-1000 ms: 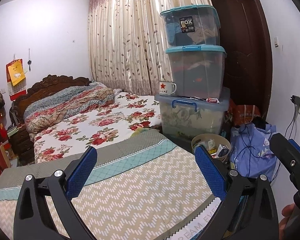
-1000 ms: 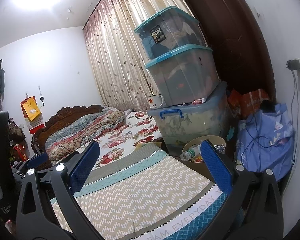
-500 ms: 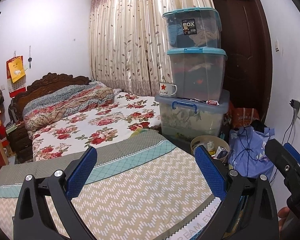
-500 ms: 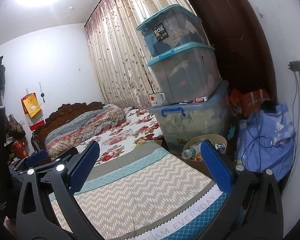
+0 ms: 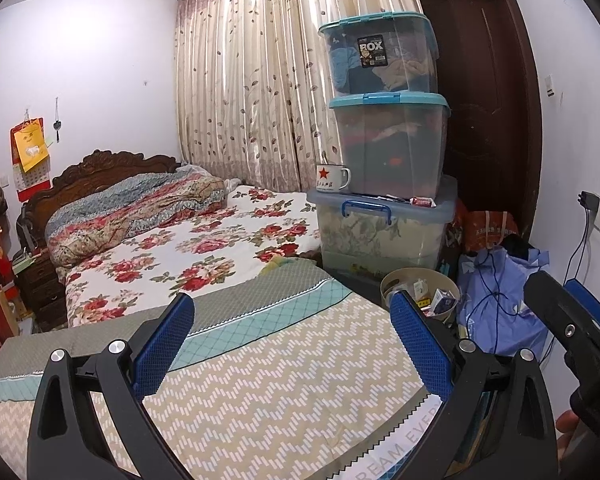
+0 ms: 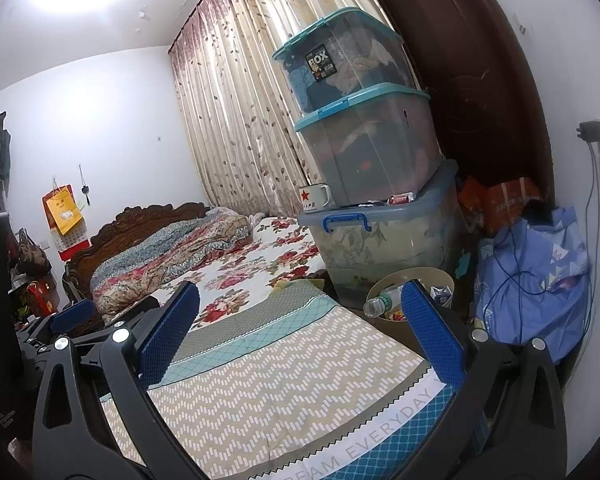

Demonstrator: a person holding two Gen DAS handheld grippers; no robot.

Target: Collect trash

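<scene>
- The bin stands on the floor at the bed's far corner, just in front of the stacked boxes and beside a blue bag.
- It is a round, beige, open-topped tub, already part full.
- A clear plastic bottle with a green label lies across its near rim, mouth end toward the bed; in the left view small cartons show inside.
- The bottle looks empty, so I judge it light, springy and a bit slick: pinch it across the body, not too hard, or it may squirt out.
- The cartons should be light and crushable; take each by its flat sides.
- The bin itself seems thin-walled and light; its rim is the likeliest place to grip, though it could tip if pulled from one side.
- The left gripper has its blue pads spread wide with nothing between them, hanging over the zigzag bedspread.
- The right gripper is likewise spread wide and empty, aimed over the bed's corner toward the bin.
- No loose trash is plain on the bed; a small red packet on the lowest box may count, but it is too small to tell.
</scene>
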